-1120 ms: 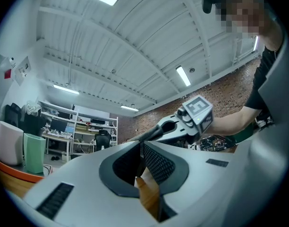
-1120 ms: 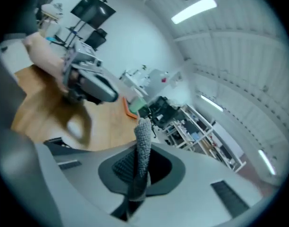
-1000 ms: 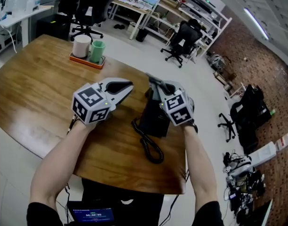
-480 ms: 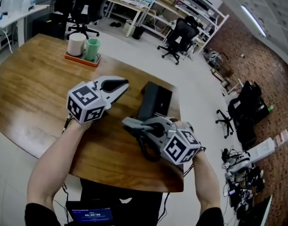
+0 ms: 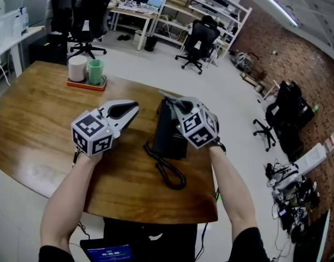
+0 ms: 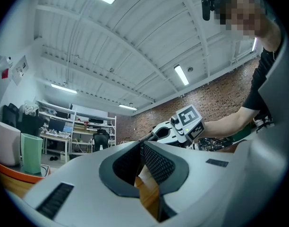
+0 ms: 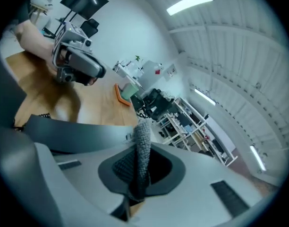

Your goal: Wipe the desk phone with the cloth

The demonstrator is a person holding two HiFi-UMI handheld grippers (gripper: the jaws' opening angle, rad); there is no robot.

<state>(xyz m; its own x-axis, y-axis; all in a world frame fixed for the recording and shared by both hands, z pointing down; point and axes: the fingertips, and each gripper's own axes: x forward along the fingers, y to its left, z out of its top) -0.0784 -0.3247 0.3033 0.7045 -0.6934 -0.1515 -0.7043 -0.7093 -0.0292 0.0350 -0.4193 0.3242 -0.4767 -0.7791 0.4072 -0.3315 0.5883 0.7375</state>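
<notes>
The black desk phone (image 5: 168, 138) sits near the right edge of the round wooden table (image 5: 36, 119), and its coiled cord (image 5: 166, 171) trails toward me. My right gripper (image 5: 168, 97) hovers over the phone's far end, shut on a grey knitted cloth (image 7: 143, 138) that sticks up between its pads. My left gripper (image 5: 133, 107) hangs over the table just left of the phone. It is shut, its pads (image 6: 151, 162) meet at the tips, and nothing is between them.
An orange tray (image 5: 85, 83) holding a white cup (image 5: 77, 68) and a green cup (image 5: 95, 71) stands at the table's far side. Office chairs (image 5: 197, 40) and shelves fill the room behind. A small screen (image 5: 109, 251) glows below the near table edge.
The right gripper with the cloth swung back toward me over the cord half a second ago, and has since returned over the phone's far end. The left gripper has barely moved.
</notes>
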